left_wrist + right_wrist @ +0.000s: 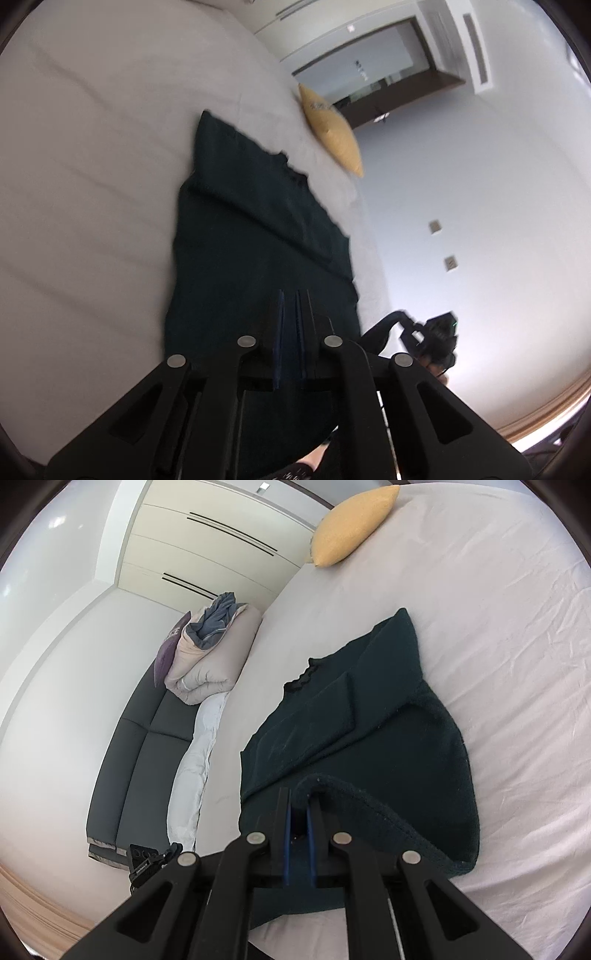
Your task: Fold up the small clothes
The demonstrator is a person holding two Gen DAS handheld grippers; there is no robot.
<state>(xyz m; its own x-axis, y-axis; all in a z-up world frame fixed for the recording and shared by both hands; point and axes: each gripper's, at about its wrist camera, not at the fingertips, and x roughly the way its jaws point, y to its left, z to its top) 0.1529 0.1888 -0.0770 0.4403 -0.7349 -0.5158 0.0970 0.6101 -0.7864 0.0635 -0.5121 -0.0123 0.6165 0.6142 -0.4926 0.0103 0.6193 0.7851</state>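
A wide bed (480,627) in a smooth, pale sheet with fine creases fills most of both views. Beside it in the right wrist view runs a dark grey sofa (147,753) with flat cushions, carrying a puffy beige duvet (210,657) folded into a thick bundle. The dark green sweater (388,716), a soft, matte, fuzzy knit with a ribbed hem and a scalloped neckline, lies on the sheet with one sleeve folded across its body. A mustard-yellow pillow (351,528), plump and pointed at the corners, rests at the far edge of the mattress.

The right gripper (299,805) is closed to a narrow gap, its blue-padded fingers pinching the rolled hem of the sweater, which curls up over the tips. The left gripper (291,306) is likewise nearly closed over the garment's near edge; the dark, blurred cloth there makes it impossible to tell whether fabric sits between its fingers.
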